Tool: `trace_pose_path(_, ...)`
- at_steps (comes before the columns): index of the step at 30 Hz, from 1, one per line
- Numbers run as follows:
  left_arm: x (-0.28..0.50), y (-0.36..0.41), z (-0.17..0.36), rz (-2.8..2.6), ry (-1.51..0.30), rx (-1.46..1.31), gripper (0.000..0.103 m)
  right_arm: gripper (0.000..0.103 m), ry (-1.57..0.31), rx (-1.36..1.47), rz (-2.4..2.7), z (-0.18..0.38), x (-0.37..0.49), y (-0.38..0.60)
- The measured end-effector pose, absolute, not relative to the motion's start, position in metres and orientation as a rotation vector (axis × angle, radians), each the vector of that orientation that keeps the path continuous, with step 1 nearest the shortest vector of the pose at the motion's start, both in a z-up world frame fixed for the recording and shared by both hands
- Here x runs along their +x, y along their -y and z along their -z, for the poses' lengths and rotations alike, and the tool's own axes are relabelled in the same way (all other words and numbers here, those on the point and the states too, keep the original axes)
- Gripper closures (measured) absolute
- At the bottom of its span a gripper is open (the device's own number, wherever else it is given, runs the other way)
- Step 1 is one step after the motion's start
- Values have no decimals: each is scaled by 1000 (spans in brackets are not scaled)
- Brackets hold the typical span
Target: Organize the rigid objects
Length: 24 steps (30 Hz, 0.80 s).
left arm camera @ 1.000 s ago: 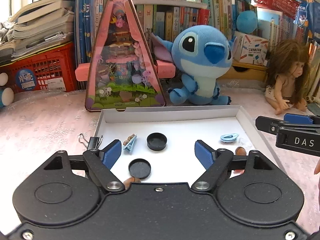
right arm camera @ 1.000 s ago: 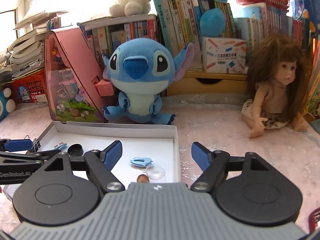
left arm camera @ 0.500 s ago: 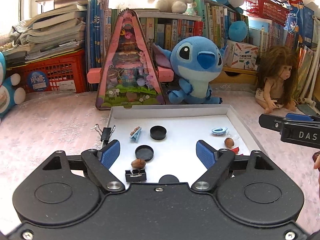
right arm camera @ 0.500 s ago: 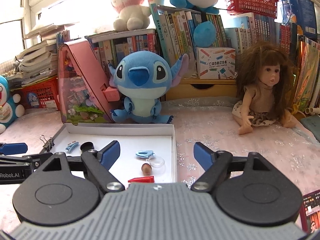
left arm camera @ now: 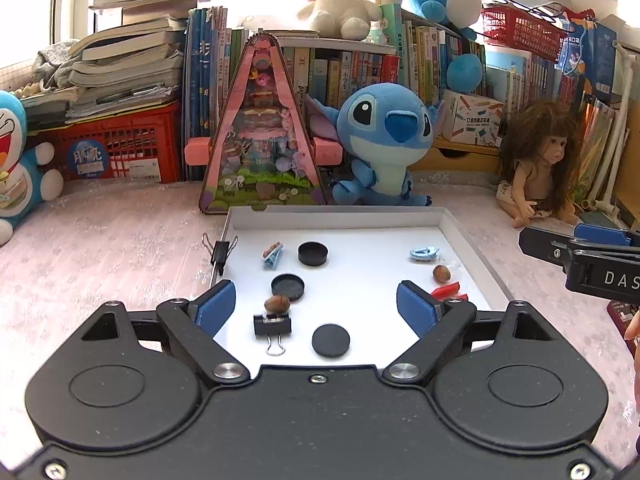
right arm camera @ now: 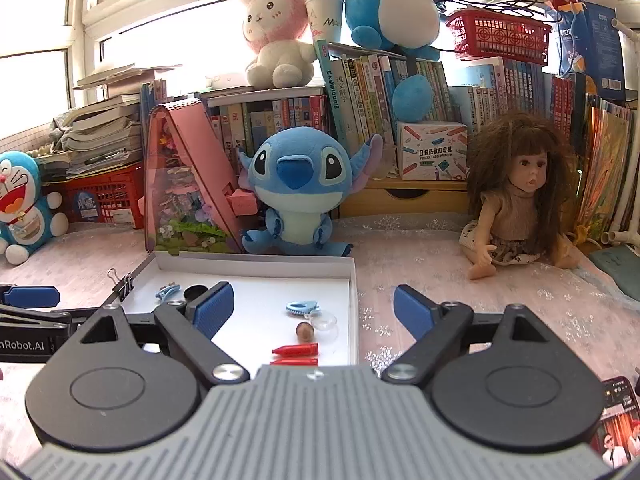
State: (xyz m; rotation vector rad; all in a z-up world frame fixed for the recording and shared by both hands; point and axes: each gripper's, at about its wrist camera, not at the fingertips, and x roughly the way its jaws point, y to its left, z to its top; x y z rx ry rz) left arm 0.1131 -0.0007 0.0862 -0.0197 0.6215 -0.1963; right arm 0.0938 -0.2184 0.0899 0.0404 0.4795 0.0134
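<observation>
White shallow box [left arm camera: 344,216] holds scattered caps, clips and nuts; both grippers' jaws have just been opening wide, empty. Round hazelnut [left arm camera: 441,273] could roll off under a careless pinch.

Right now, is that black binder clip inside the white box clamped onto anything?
No, the black binder clip lies loose on the white box floor, a brown nut just behind it.

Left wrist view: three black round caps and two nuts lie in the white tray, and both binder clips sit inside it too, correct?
Not quite. Only one binder clip sits inside the white tray; the other binder clip hangs on its left wall. The left wrist view shows this. The three caps and two nuts are right.
</observation>
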Motion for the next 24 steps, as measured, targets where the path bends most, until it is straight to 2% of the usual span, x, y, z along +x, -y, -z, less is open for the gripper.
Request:
trace_pose_path(12, 91, -7, -73, 164, -613, -37, 11, 4, -466, 28, -32, -80, 71, 210)
trace_pose_path(24, 75, -3, -16, 116, -664, 12, 11, 0, -544, 0, -3, -26, 52, 202)
